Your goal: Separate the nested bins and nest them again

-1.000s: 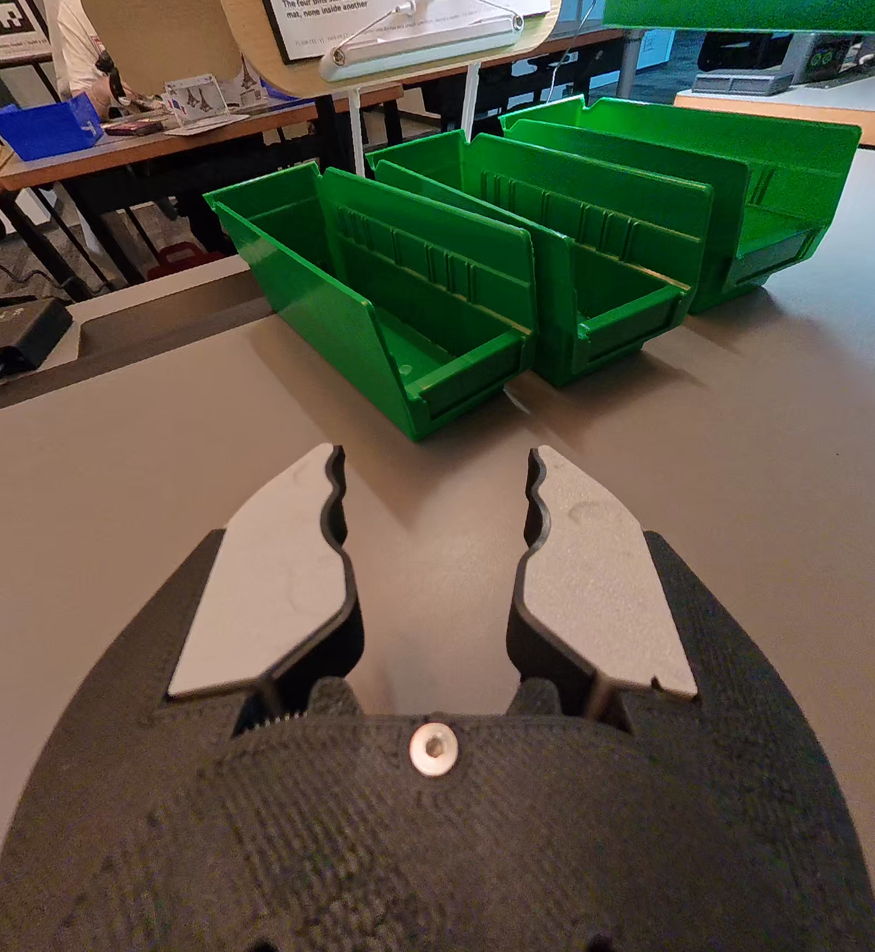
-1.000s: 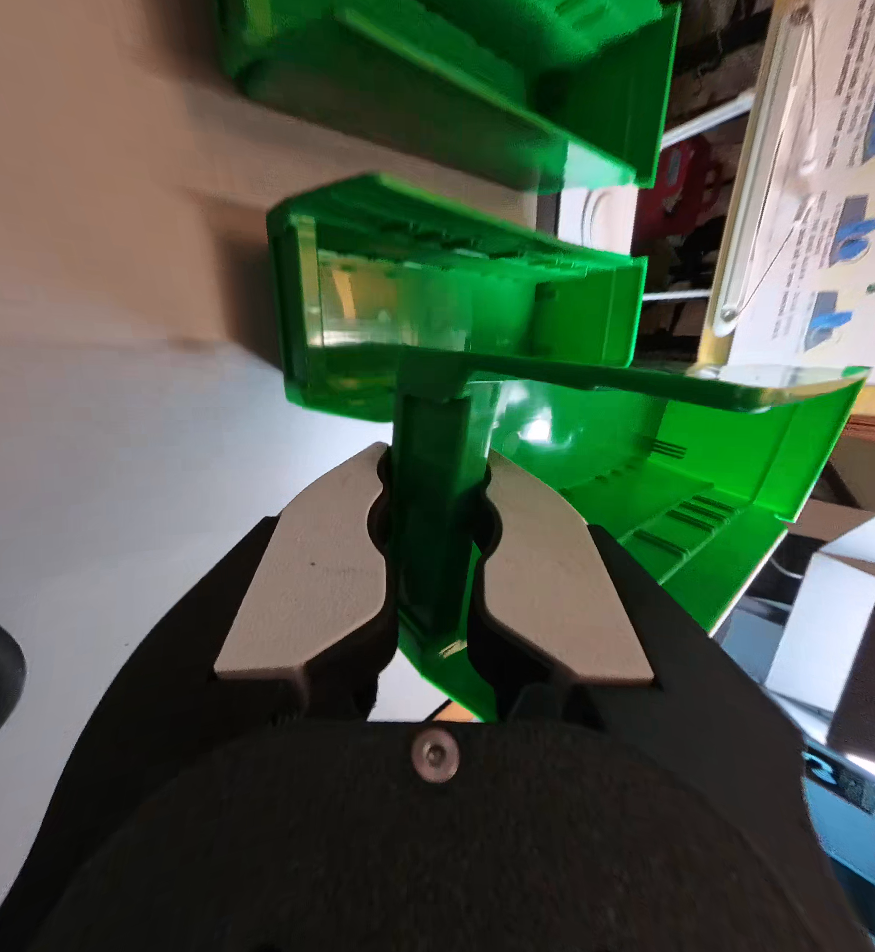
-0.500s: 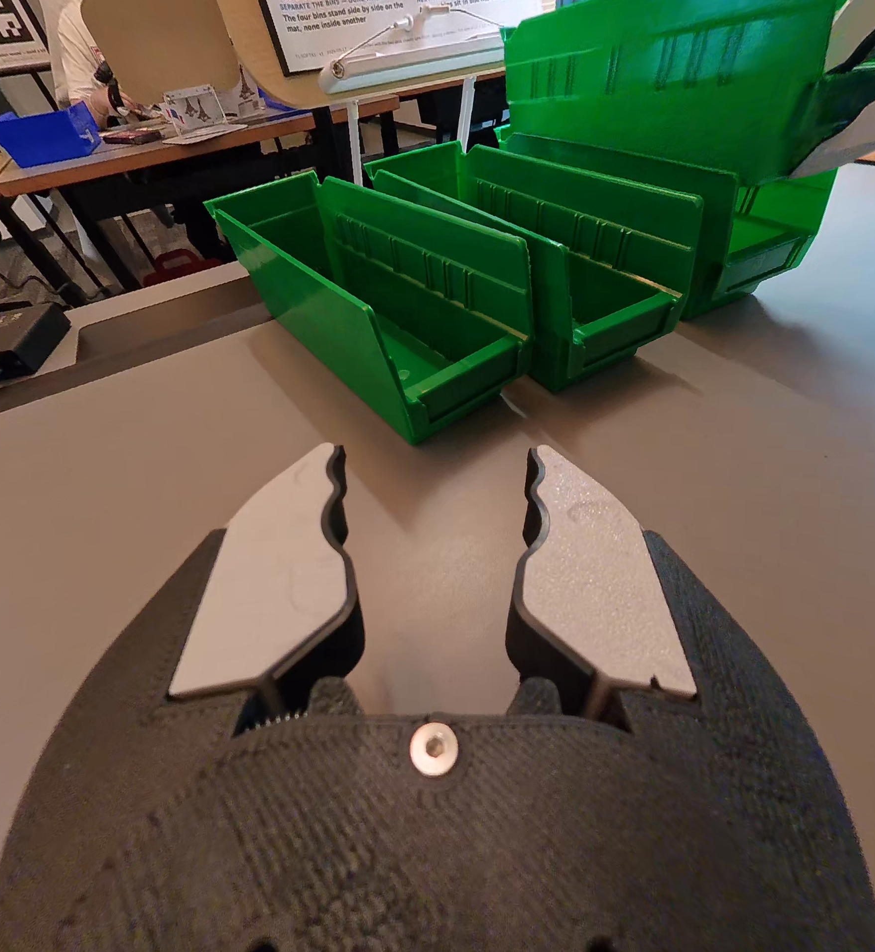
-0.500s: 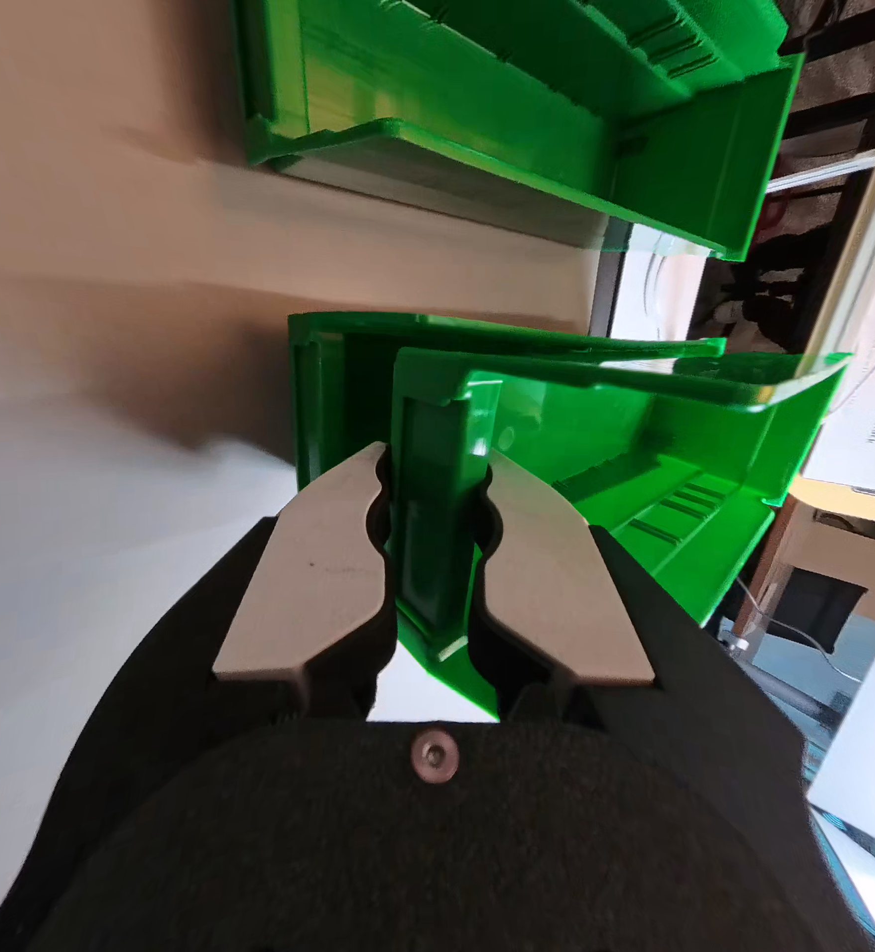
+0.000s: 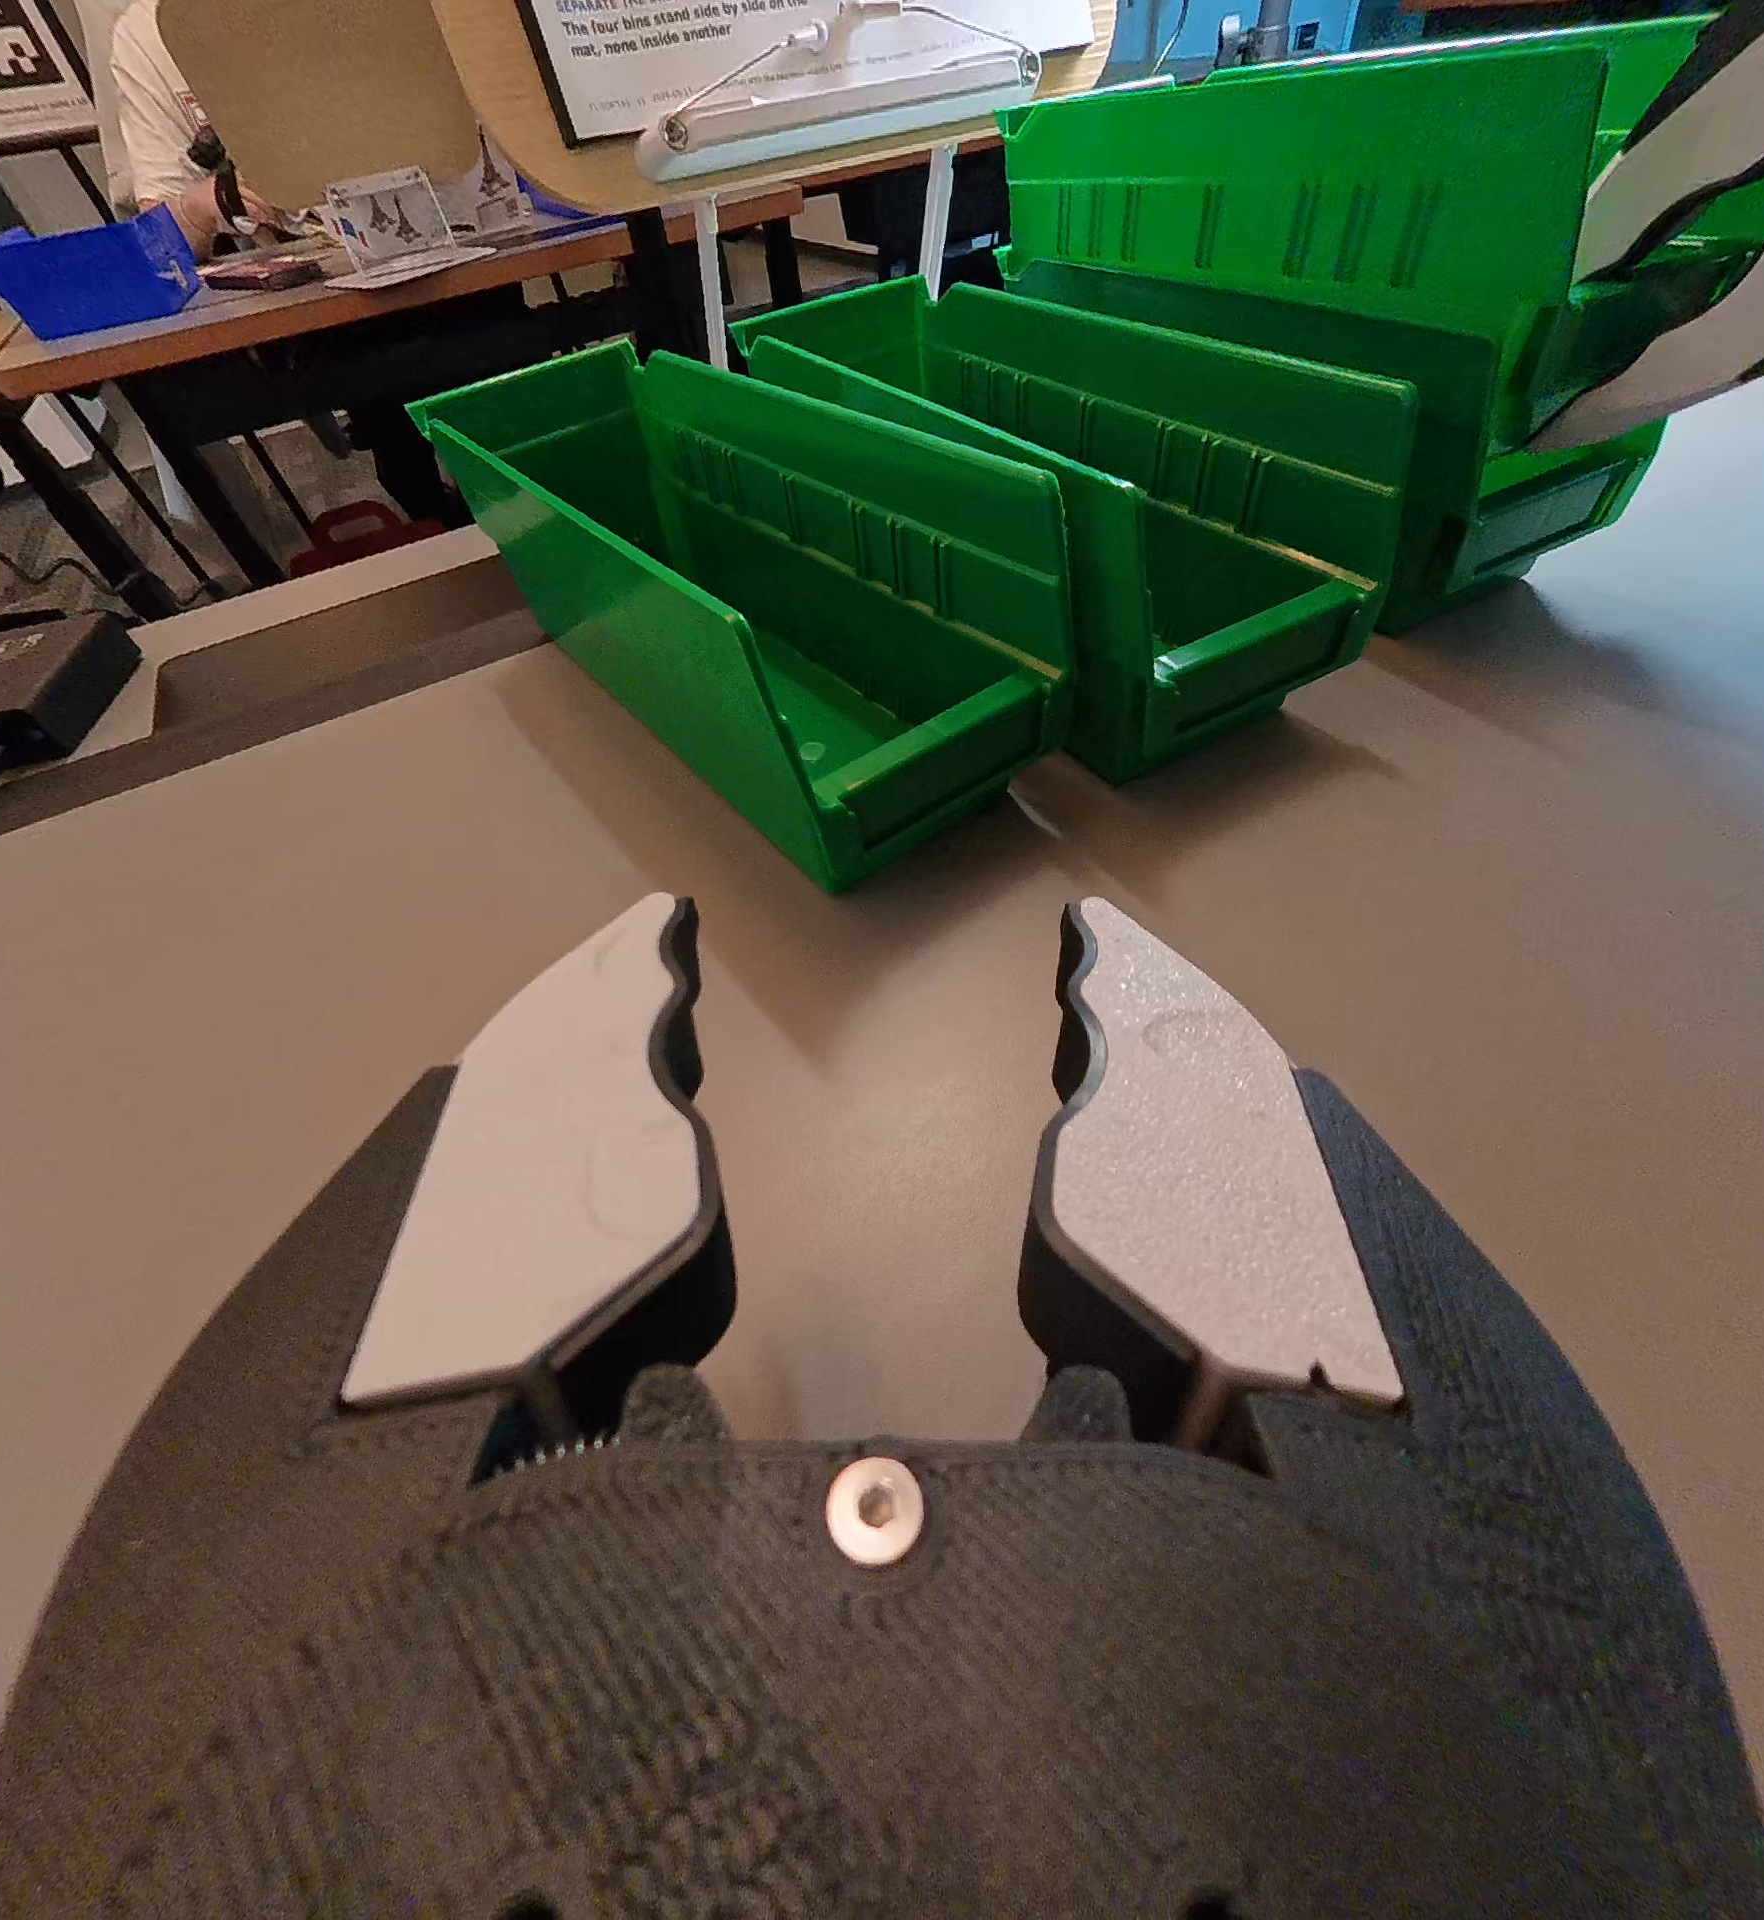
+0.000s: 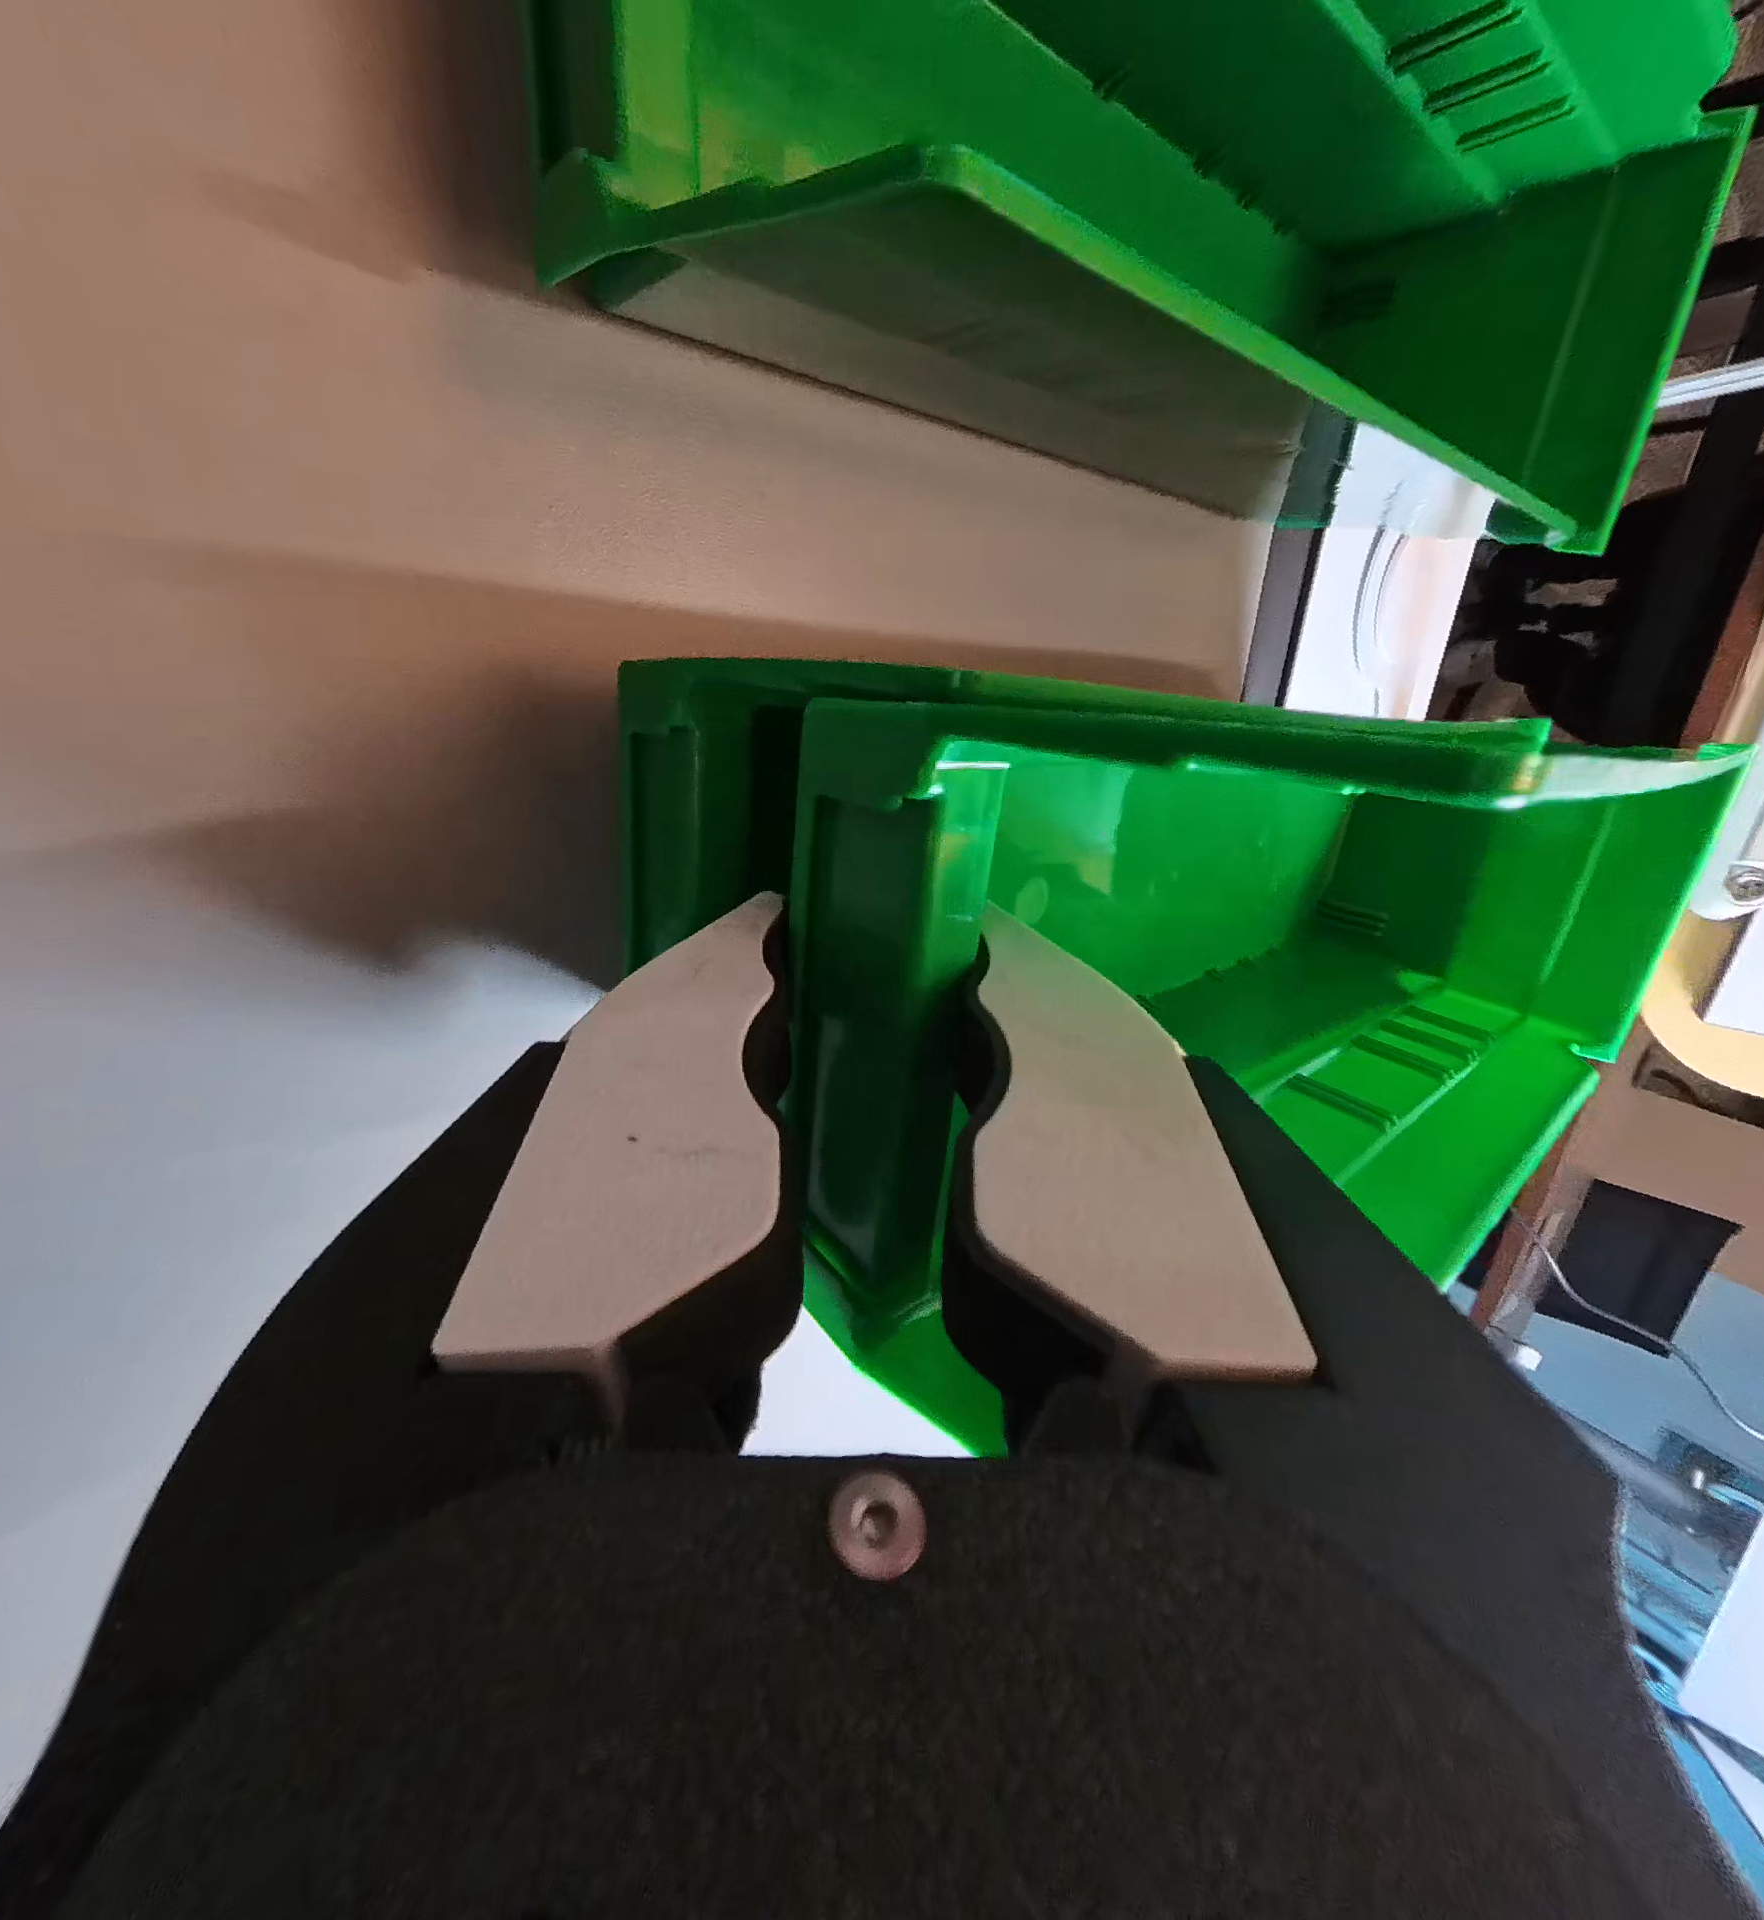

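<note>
Now the right gripper (image 6: 878,1039), clamped on the lifted bin's (image 5: 1304,197) front lip, has lowered it partway into the rightmost bin (image 5: 1543,520); re-nesting begun. Left gripper (image 5: 878,997) idles wide, empty; 2 bins (image 5: 857,582) remain separate.

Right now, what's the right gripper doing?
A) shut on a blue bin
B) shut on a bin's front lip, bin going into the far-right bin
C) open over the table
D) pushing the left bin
B: the right gripper clamps the held bin by its front lip, partly inside the far-right bin.
</note>
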`<state>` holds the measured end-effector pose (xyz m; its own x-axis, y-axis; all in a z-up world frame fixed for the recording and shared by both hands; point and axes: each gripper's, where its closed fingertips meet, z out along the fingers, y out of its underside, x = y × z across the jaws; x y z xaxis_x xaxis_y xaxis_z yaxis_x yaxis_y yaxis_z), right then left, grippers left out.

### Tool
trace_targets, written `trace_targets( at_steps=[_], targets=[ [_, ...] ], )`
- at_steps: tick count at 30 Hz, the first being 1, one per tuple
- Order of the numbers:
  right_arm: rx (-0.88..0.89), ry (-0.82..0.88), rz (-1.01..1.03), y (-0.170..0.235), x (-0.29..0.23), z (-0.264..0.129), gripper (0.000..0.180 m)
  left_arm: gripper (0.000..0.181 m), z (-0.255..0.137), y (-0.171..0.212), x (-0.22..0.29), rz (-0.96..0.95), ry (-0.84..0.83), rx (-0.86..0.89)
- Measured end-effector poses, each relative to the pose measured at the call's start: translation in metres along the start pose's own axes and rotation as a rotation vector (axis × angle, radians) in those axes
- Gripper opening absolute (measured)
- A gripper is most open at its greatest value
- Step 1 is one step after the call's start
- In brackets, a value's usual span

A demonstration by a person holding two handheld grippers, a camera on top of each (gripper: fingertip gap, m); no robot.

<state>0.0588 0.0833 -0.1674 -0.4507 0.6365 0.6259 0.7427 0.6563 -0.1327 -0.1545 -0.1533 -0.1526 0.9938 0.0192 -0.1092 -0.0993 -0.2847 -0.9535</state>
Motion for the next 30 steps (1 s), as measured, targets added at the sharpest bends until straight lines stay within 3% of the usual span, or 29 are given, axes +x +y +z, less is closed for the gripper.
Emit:
trace_targets(
  at_steps=[14, 21, 26, 30],
  targets=[
    [0.075, 0.035, -0.044, 0.002, -0.005, 0.000, 0.028, 0.066, 0.000, 0.001, 0.001, 0.004, 0.002, -0.004],
    [0.243, 0.055, 0.143, -0.017, -0.002, -0.033, 0.044, 0.066, 0.001, 0.001, 0.001, 0.006, 0.002, -0.009],
    [0.394, 0.050, 0.236, -0.047, -0.011, -0.059, 0.047, 0.066, 0.001, 0.002, 0.001, 0.015, -0.001, -0.013],
    [0.419, 0.031, 0.197, -0.093, -0.030, -0.057, 0.047, 0.066, 0.002, 0.002, 0.001, 0.018, -0.003, -0.014]
  ],
)
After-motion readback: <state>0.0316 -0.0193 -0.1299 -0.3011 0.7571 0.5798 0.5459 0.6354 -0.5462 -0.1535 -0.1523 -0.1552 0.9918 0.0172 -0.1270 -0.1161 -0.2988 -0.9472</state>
